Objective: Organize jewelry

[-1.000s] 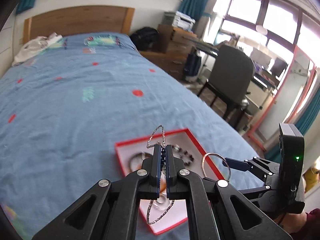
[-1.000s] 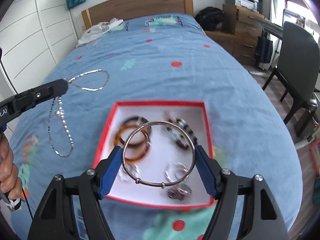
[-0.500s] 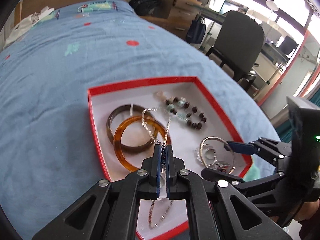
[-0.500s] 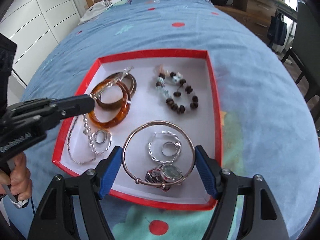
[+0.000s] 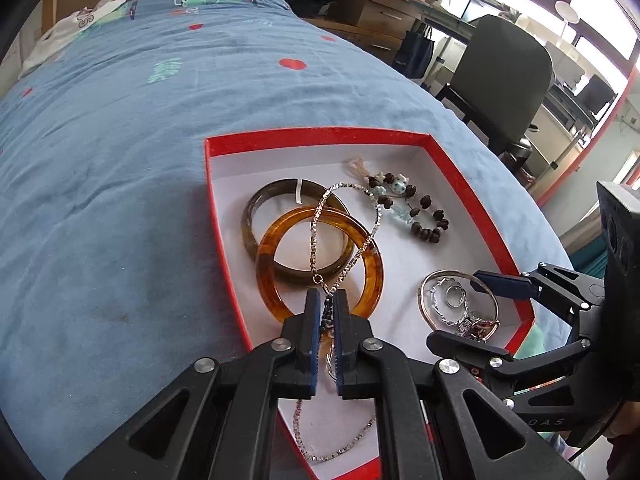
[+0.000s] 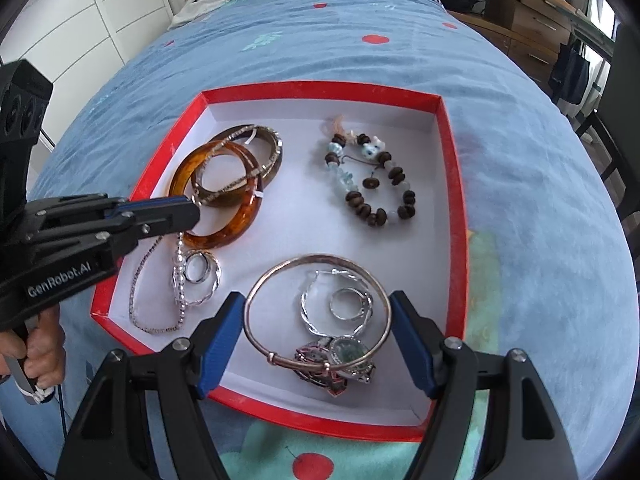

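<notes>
- Right wrist view: the bed point(image 6: 400, 32) with its blue cover carries the red box point(image 6: 454, 184), and all the jewelry in sight lies inside that box or hangs over it; the step in hand looks like setting two pieces down in it
- Left tool point(image 5: 325, 312): its jaws are opening, with the silver chain necklace point(image 5: 352, 196) between them; whether the pads press on it, I cannot tell. The chain's far loop drapes over the amber bangle point(image 5: 276, 280) and the dark bangle point(image 5: 250, 220), and its near loop lies on the box floor
- Right tool point(image 6: 318, 320): jaws spread wide, the thin metal bangle point(image 6: 316, 258) spanning them just above the rings and watch in the near corner; contact at the right pad shows, contact at the left pad is hard to confirm
- Next move, by judgement: widen both tools until chain and bangle rest free, then lift straight out so no link snags
- Beaded bracelet point(image 6: 372, 184): lies apart at the far right of the box
- Hidden or unclear: the chain's middle is covered by the left tool; the watch beneath the thin bangle is too tangled to read; only a hand point(image 6: 40, 356) of the person shows
</notes>
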The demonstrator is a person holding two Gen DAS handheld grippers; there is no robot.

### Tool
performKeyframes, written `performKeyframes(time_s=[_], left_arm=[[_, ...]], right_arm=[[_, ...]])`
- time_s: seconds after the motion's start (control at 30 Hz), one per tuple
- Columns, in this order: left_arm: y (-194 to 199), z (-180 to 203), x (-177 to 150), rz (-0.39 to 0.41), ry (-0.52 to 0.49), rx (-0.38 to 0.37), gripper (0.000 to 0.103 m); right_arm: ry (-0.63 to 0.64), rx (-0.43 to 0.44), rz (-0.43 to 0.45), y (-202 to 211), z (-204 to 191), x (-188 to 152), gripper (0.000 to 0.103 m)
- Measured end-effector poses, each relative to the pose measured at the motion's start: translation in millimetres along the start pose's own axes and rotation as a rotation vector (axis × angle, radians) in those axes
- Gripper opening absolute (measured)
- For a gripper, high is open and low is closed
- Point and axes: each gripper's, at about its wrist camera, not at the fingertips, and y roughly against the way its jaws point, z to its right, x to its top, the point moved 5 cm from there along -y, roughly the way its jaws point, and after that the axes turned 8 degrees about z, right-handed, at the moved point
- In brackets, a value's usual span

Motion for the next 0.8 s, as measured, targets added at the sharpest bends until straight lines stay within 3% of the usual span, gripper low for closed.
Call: performKeyframes(time_s=[0.1, 0.23, 0.47, 0.6, 0.8], left_arm=[[4, -1, 1, 0.004, 0.003, 0.002, 0.026], [10, 2, 1, 0.009, 0.001, -0.001, 0.034], [39, 5, 3, 0.049, 0.003, 0.007, 0.038], [70, 6, 2, 0.102, 0.002, 0.059, 0.05], [110, -1, -11, 0.155, 0.027, 0.154, 0.061]], right_arm=[[0.009, 0.002, -0.011, 1, -1, 1, 0.072], [0.01, 0.001, -0.004, 7, -3, 3, 0.072], [0.01, -0.013, 0.026, 33, -9, 5, 0.072], [-0.023, -0.021, 0.059, 55, -12, 3, 0.072], [-0.062, -0.029, 0.096, 83, -23, -9, 0.072]])
